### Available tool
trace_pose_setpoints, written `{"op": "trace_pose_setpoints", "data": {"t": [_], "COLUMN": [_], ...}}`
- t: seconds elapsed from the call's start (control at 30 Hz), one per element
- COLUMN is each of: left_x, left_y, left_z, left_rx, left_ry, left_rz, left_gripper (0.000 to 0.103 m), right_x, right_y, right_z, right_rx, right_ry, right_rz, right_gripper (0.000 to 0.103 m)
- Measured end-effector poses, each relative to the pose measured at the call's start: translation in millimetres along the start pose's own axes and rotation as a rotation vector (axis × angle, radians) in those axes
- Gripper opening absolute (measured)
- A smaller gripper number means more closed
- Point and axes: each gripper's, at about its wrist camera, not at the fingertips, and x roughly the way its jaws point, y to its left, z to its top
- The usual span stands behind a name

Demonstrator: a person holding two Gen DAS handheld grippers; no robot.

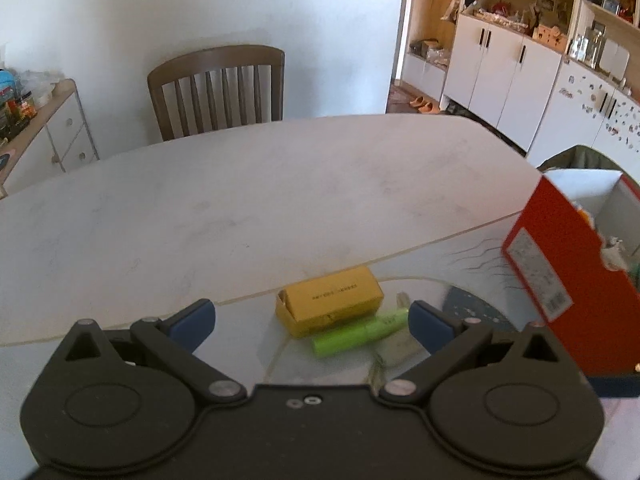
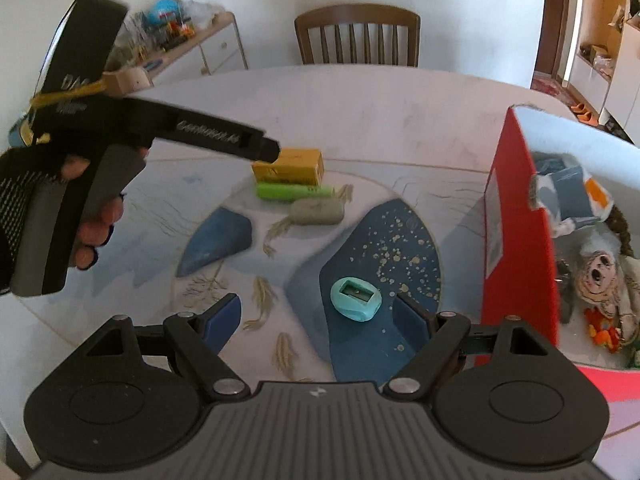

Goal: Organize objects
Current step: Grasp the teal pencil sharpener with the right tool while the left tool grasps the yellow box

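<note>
- White walls, a brown slatted chair (image 1: 218,88) and white cupboards stand behind a pale tabletop (image 1: 240,200) partly covered by a painted blue-and-white mat (image 2: 376,248).
- Left claw (image 1: 311,326) is spread wide and holds nothing; just ahead of its blue fingertips (image 1: 192,322) lie a yellow carton (image 1: 330,300) and, touching its near side, a green tube (image 1: 360,332). A grey pouch (image 1: 394,350) lies just beyond the tube, nearer the claw's right finger.
- Right claw (image 2: 318,316) is also wide open and empty. A small teal sharpener (image 2: 355,298) sits between its fingers, slightly toward the right one, resting on the mat.
- To the right of both claws stands a red box (image 2: 516,216), open at the top, already holding a plush toy (image 2: 600,276) and folded cloth.
- Judged by its look, the sharpener is light, hard and smooth plastic, so it may slip; closing on its two long flat sides should hold it best.
- Likely handling of the rest: the carton is light and crushable, best taken across its narrow width; the tube is round and may roll, so grip it mid-length; the pouch looks soft and will yield.
- In the right wrist view, a gloved hand (image 2: 86,208) grips the handle of the left tool.
</note>
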Motion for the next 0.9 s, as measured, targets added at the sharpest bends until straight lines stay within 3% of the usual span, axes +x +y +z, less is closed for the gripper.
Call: {"op": "trace_pose_setpoints", "data": {"t": [0.53,0.73,0.9], "left_x": [63,75,76], "left_y": [0,4,4], "left_z": [17,16,14], "left_rx": [-0.04,-0.073,-0.088], "left_ry": [0.108,0.134,0.134], "left_rz": [0.004,0.003,-0.017], "left_gripper": [0.102,0.102,0.094], "right_x": [49,58,64], "right_y": [-12,-14,-13], "right_z": [8,9,9], "right_rx": [0.012,0.008,-0.01], "right_ry": [0.055,0.069,0.083], "right_rz": [-0.041,-0.05,-0.056], "right_gripper": [0.083,0.074,0.062]}}
